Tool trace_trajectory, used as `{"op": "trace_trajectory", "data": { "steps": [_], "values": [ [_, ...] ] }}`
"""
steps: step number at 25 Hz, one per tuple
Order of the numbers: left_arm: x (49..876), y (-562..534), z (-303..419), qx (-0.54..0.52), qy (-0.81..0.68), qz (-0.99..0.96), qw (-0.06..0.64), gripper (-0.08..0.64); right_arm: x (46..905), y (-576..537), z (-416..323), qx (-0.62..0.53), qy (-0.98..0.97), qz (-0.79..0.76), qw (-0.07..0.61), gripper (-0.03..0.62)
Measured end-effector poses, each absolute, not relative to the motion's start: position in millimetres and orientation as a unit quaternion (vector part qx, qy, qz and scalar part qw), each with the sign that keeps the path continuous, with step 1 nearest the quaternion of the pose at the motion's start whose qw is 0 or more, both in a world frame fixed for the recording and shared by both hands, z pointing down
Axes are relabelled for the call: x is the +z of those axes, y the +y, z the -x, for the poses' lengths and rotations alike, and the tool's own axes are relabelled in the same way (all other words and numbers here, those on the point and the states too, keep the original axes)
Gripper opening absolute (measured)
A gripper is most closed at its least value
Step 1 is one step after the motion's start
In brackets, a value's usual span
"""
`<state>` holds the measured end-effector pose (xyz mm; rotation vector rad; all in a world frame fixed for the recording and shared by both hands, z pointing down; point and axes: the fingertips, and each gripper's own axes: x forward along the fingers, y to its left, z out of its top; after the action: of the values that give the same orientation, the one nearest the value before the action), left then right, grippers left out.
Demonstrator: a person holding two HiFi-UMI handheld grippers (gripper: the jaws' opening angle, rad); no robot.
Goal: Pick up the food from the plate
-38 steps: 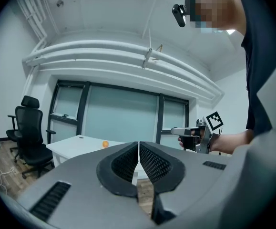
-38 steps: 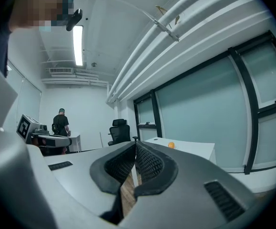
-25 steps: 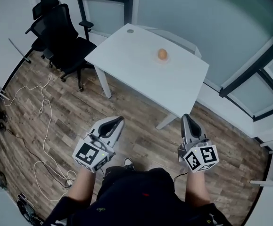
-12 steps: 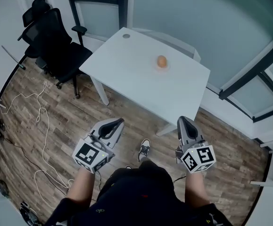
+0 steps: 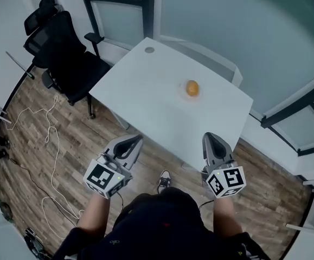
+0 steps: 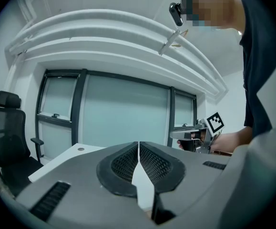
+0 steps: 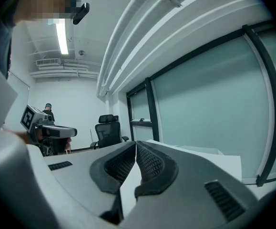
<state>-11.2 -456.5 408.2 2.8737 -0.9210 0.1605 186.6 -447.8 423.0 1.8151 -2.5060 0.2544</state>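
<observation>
A small orange round food item (image 5: 192,88) rests on a pale plate (image 5: 184,93) toward the far right of the white table (image 5: 151,96). My left gripper (image 5: 135,140) is shut and empty, held over the floor just short of the table's near edge. My right gripper (image 5: 208,137) is likewise shut with nothing in it, close to the table's near right edge. In the left gripper view the jaws (image 6: 138,147) meet tip to tip, and the table shows beyond them. The right gripper view shows its jaws (image 7: 135,146) pressed together. The food is hidden in both gripper views.
Two black office chairs (image 5: 64,53) stand left of the table. A white cable (image 5: 48,140) trails over the wood floor at the left. Glass partitions with dark frames (image 5: 146,7) run behind the table. A small round grommet (image 5: 149,50) sits at the table's far corner.
The person has stepped toward the table, which now lies nearer to both grippers. Both grippers stay shut and keep their places in the view.
</observation>
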Motion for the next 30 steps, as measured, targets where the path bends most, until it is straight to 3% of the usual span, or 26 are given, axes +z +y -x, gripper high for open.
{"op": "trace_trajectory", "data": {
  "steps": [8,16,25,30],
  "values": [
    [423.1,-537.2,-10.4,0.077,-0.334,-0.937,0.075,0.031,449.3,-544.0,-224.7,0.101,-0.800,-0.591,0.025,0.023],
    [441.9,-601.8,-27.6,0.073,-0.299,-0.945,0.108,0.031,487.5,-621.7,-241.5,0.119,-0.781,-0.608,0.079,0.032],
    [473.6,-661.9,-19.4,0.089,-0.254,-0.952,0.142,0.031,576.9,-714.4,-248.1,0.181,-0.744,-0.626,0.150,0.292],
    [493.8,-679.2,-1.5,0.085,-0.254,-0.945,0.188,0.031,649.5,-769.5,-255.7,0.216,-0.712,-0.637,0.202,0.345]
  ]
}}
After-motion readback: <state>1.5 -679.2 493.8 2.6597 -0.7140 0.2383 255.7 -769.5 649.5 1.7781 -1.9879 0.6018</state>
